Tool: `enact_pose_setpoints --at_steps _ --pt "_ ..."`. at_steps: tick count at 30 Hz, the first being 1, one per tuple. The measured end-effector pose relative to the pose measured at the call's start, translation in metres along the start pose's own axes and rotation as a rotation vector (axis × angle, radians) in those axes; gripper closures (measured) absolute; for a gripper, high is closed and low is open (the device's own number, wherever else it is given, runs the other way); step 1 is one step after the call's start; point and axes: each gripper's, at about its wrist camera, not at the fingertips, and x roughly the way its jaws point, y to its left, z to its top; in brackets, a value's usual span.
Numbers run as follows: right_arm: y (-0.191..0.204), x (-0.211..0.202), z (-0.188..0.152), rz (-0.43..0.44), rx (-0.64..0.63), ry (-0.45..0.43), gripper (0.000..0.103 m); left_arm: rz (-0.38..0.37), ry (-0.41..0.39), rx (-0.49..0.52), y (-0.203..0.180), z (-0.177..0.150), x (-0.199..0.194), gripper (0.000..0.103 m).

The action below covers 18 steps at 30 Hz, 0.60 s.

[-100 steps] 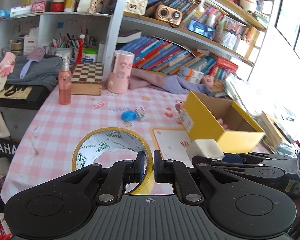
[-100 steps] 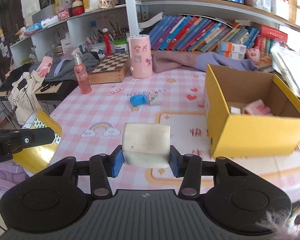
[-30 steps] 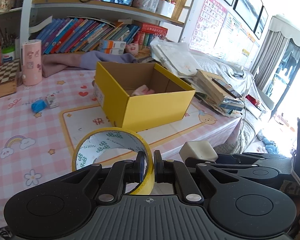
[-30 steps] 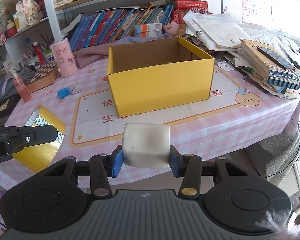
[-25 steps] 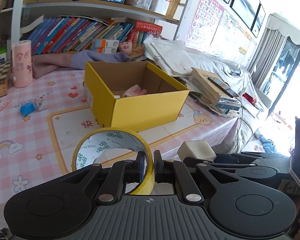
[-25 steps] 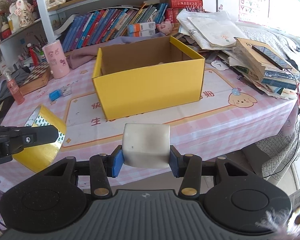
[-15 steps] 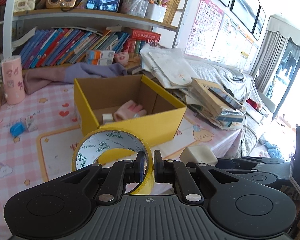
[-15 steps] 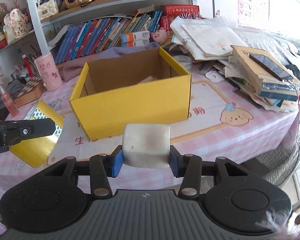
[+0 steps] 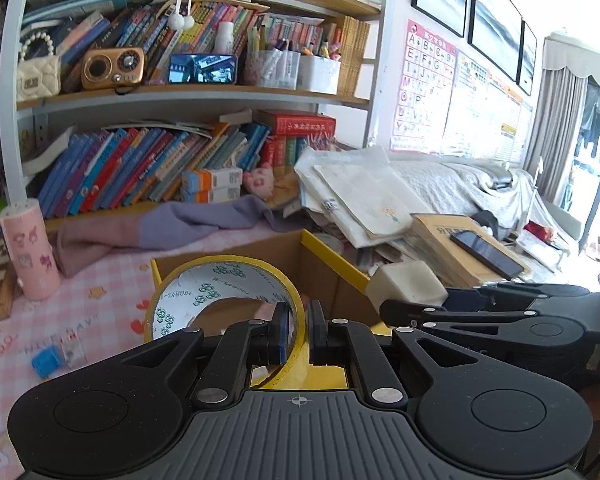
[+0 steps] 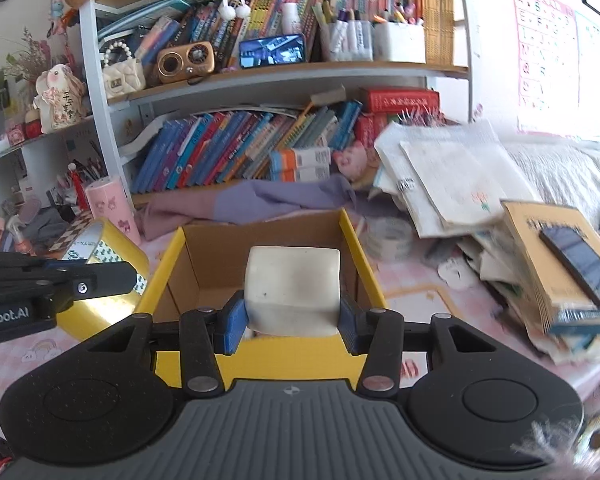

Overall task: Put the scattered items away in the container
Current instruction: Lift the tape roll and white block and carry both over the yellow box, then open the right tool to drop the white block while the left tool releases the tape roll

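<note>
My left gripper point(image 9: 298, 330) is shut on the rim of a yellow tape roll point(image 9: 220, 300) and holds it over the near left part of the open yellow box point(image 9: 332, 256). My right gripper point(image 10: 292, 314) is shut on a white block point(image 10: 294, 286), held above the box point(image 10: 360, 252) over its near wall. The tape roll point(image 10: 100, 264) and the left gripper's finger show at the left of the right wrist view. The white block point(image 9: 406, 282) shows at the right of the left wrist view. The box contents are mostly hidden.
A blue item point(image 9: 46, 362) and a small white item point(image 9: 72, 350) lie on the pink checked cloth point(image 9: 112, 280). A pink cup point(image 9: 28, 254) stands left. A purple cloth point(image 10: 268, 200) lies behind the box. Stacked papers and books point(image 10: 500, 220) crowd the right.
Both grippers have moved forward and up to the box, from in front of the table edge to above the box's opening. Each still holds its item.
</note>
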Motion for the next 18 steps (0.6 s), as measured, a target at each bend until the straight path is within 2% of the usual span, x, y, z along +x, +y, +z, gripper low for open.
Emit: enact_pose_setpoints --at_steps 8,18 --pt "-0.006 0.050 0.010 0.039 -0.077 0.040 0.059 0.045 0.039 0.064 0.004 0.008 0.047 0.094" --pt "-0.011 0.117 0.002 0.063 -0.182 0.172 0.059 0.067 0.159 0.137 0.000 -0.006 0.099 0.094"
